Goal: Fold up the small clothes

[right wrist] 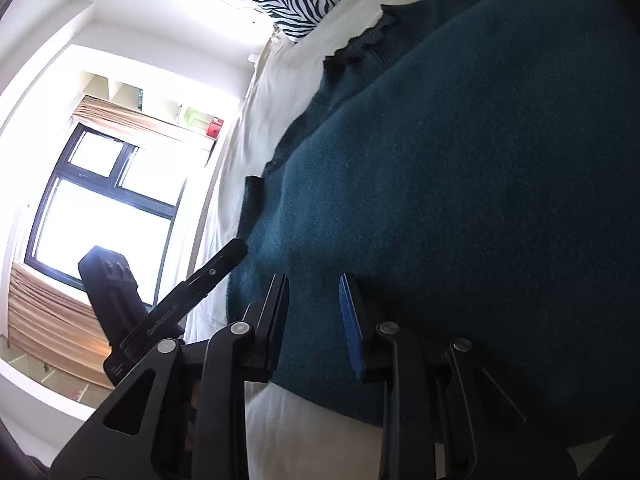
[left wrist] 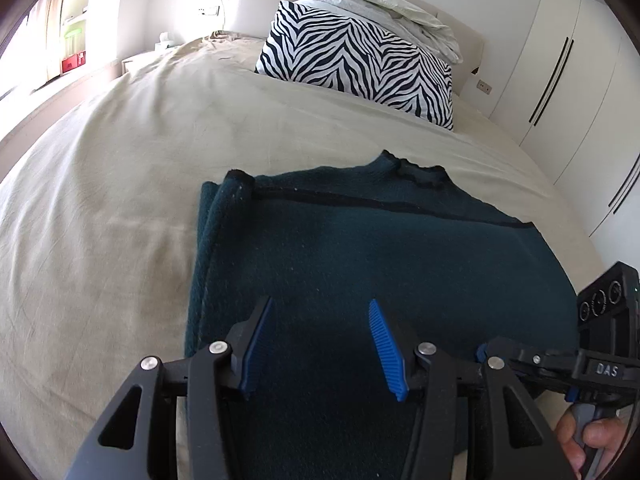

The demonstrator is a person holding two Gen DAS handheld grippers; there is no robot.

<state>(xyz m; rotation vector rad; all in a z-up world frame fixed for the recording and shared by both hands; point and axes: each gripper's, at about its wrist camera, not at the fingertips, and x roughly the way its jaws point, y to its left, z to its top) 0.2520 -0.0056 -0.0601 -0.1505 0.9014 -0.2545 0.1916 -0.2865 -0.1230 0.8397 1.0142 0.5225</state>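
Dark teal knitted garment [left wrist: 360, 240], folded, with a black trim line and a ruffled black collar at its far edge, lying flat on the beige sheet of the bed [left wrist: 120, 184], near-right of the bed's middle.

Left gripper [left wrist: 320, 304], black frame with ribbed blue pads, hovering over the garment's near part; jaws well apart, nothing between them but the cloth below, not pinched.

From the left wrist view only: zebra-striped pillow [left wrist: 360, 60] in full at the far end, crumpled white bedding [left wrist: 384, 4] stacked behind it, white wardrobe doors [left wrist: 560, 60] with dark handles on the right, and at the near right a hand [left wrist: 588, 440] on the grey trigger of the other tool.

Right gripper [right wrist: 314, 276] rolled sideways in its own view, bed standing on edge; jaws narrowly apart over the garment's near edge. Possibly brushing the knit, but no fold seen clamped; dim and close, so hard to be sure.

From the right wrist view only: dark-framed bright window [right wrist: 104, 208] with a tan blind, shelves [right wrist: 160, 104] holding red and green boxes, the left tool's body against the window, and just a corner of the pillow.
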